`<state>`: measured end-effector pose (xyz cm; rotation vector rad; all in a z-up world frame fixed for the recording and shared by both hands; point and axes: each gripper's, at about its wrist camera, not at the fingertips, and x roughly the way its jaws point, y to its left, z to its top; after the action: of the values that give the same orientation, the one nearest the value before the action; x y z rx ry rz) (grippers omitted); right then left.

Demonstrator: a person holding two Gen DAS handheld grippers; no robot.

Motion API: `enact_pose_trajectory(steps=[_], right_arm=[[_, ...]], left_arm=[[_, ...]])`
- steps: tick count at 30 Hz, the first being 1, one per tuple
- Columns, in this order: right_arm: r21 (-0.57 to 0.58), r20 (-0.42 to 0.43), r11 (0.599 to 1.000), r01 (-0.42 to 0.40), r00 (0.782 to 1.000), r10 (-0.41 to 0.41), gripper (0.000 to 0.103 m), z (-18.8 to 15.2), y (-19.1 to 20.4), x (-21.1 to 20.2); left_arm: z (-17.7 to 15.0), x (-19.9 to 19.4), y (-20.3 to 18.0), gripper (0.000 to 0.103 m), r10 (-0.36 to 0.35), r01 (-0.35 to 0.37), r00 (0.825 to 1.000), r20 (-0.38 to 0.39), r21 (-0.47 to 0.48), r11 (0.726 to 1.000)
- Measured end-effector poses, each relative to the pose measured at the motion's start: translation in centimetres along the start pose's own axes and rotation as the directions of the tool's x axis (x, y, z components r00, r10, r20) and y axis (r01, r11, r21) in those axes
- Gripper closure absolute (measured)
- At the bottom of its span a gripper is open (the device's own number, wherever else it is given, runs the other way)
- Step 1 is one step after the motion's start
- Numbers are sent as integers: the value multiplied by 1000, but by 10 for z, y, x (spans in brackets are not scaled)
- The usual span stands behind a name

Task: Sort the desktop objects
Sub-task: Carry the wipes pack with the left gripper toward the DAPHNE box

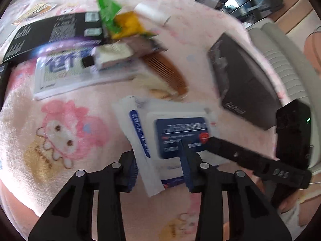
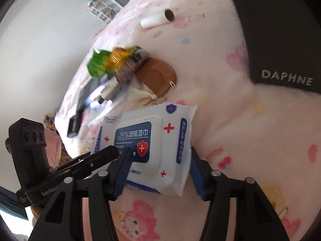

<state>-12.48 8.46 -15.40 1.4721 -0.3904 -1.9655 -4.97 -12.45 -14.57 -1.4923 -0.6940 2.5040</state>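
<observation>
A soft white pack of wet wipes [image 2: 160, 146] lies on a pink fleece blanket [image 2: 250, 130] printed with cartoon characters, between the fingers of both handheld grippers. The pack is a flat plastic pouch with a dark blue label on its raised flip lid, white Chinese lettering, a red shield bearing a white cross, small red crosses scattered over the white film, and a blue strip along one crimped end. The right gripper [image 2: 158, 174] straddles its near end, jaws apart — the blue pads stand at either side of the pack, whether touching it cannot be told. In the left wrist view the left gripper [image 1: 159, 172] has its jaws apart around one corner of the same pack [image 1: 170, 136], while the right gripper's black finger [image 1: 240, 156] reaches in across it. Behind lie a brown comb [image 1: 166, 72], a green and yellow wrapper [image 1: 118, 20], a white roll [image 2: 156, 19] and a dark box [image 1: 242, 80].
</observation>
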Motion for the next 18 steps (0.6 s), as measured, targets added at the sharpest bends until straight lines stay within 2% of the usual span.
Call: enact_pose_trajectory(steps=[1,4,7,11,16,18], right_arm=[[12,18,1000,-16,1000,16,59,-2,-1,-8],[61,87,995,-80,993,75,60,-11,-10,-35],[58,116,998,-30,993,23,64,-13,-13,-49],[20,127,999,34,991,-36,65,-12,-9,-57],[29,147,999,31,989,-35,66,-15,-11,-69],[3,174,998,56,983,-56,66,-14,-4,-84]], left_arm=[[1,-4,-5,67,-4,4,1000,11,17,1000],[1,-4,-17,67,-18,18,1000,-3,61,998],[-3,0,-29,67,-28,29,1000,-14,82,996],[-8,7,-46,67,7,-5,1000,-17,136,991],[-5,-1,-63,67,-10,11,1000,-9,164,986],[-1,-7,-75,67,-29,28,1000,3,177,984]])
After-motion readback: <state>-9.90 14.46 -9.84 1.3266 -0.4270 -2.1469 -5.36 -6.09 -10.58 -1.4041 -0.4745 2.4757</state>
